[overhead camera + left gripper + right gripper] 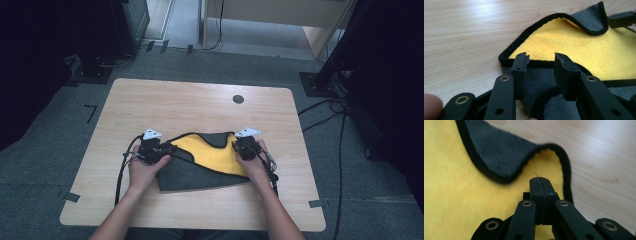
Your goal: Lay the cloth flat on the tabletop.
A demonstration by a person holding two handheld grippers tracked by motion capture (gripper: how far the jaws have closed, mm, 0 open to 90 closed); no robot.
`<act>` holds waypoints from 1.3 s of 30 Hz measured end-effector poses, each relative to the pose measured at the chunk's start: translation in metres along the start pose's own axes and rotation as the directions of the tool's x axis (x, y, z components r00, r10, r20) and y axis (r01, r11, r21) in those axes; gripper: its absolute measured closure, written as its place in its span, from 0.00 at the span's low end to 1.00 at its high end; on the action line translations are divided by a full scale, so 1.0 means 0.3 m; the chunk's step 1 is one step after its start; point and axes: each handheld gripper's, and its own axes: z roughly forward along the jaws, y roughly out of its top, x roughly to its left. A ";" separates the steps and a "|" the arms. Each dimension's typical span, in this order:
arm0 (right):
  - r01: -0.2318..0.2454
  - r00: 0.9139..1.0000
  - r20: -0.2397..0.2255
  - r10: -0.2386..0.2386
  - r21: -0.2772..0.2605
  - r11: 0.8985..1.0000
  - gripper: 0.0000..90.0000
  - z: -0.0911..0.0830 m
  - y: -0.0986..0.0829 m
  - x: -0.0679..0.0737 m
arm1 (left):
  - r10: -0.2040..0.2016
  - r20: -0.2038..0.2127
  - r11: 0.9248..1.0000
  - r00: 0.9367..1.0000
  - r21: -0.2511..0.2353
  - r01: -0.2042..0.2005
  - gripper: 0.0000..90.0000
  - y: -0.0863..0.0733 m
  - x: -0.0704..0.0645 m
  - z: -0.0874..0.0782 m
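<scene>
Two grippers work a yellow-and-grey cloth (207, 159) at the near middle of a wooden table (150, 105).

The left gripper (541, 60) hovers jaws apart, empty, over the cloth's corner, seemingly for a pinch; the right gripper (541, 185) rests jaws closed over yellow fabric, whether pinching any I cannot tell.

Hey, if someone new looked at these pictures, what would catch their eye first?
The yellow-and-grey cloth with black trim, lying partly folded at the near middle of the wooden table. At its two ends a hand holds a tool: the left tool open over the hem, the right tool with jaws together.
</scene>
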 end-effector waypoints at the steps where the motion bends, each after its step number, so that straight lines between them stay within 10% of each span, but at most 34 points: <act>1: -0.001 1.000 -0.003 0.001 -0.001 1.000 1.00 0.013 0.015 0.010 | -0.005 0.006 1.000 1.000 0.004 0.005 0.68 -0.002 0.004 -0.005; 6: 0.045 0.998 -0.034 -0.046 -0.023 0.999 0.99 0.083 0.097 0.066 | 0.002 0.020 1.000 1.000 0.020 -0.003 0.66 -0.027 0.011 -0.033; 10: -0.070 0.996 -0.058 0.065 -0.100 0.993 0.95 0.119 0.167 0.038 | -0.001 0.022 1.000 1.000 0.021 0.001 0.65 -0.049 0.019 -0.047; 13: -0.146 0.989 0.025 0.148 -0.072 0.987 0.91 0.159 0.183 -0.010 | -0.002 0.021 1.000 1.000 0.025 0.002 0.64 -0.060 0.029 -0.056; 17: -0.071 0.983 0.163 0.078 -0.046 0.996 0.78 0.169 0.177 -0.029 | -0.017 0.010 1.000 1.000 0.008 0.017 0.64 -0.067 0.059 -0.072; 22: -0.097 0.992 0.071 0.104 -0.099 0.990 0.71 0.122 0.154 -0.065 | -0.035 -0.001 0.999 0.999 -0.011 0.035 0.63 -0.067 0.076 -0.077; 29: 0.016 1.000 -0.005 -0.017 -0.069 0.997 0.58 0.044 0.059 -0.019 | -0.029 0.007 1.000 1.000 -0.009 0.029 0.63 -0.072 0.062 -0.061; 39: -0.052 0.998 -0.025 0.050 -0.082 0.995 0.56 -0.052 -0.101 -0.028 | -0.073 0.011 0.997 0.997 0.024 0.072 0.57 -0.061 0.047 -0.035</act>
